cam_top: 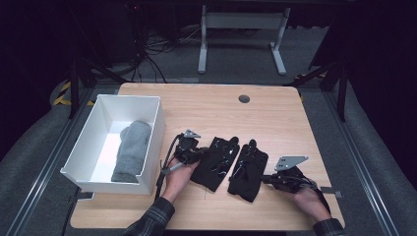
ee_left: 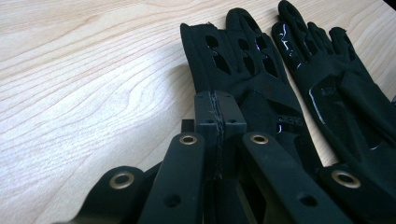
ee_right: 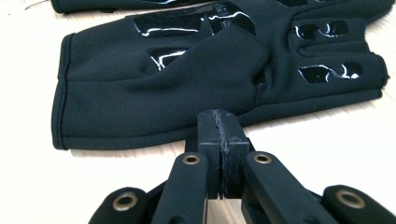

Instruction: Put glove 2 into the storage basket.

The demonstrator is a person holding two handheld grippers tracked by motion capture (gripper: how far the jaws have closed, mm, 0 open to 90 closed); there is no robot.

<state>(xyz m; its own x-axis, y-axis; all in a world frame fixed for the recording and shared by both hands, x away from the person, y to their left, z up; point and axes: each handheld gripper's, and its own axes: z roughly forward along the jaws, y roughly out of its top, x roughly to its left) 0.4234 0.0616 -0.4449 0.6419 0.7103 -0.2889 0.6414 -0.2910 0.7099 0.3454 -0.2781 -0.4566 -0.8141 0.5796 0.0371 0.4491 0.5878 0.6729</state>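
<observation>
Grey carpet floor (cam_top: 29,147), white desk frame (cam_top: 241,29) beyond, dim room.

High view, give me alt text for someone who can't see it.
Two black gloves lie side by side on a wooden table, with a person's left gripper at one glove and right gripper at the other. A white bin at the table's left holds a folded grey towel.

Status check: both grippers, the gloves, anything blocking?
Left gripper shut, jaws at left glove cuff edge. Right gripper shut, empty, beside right glove. Both gloves flat on table. Grey sock in white bin; nothing blocking.
</observation>
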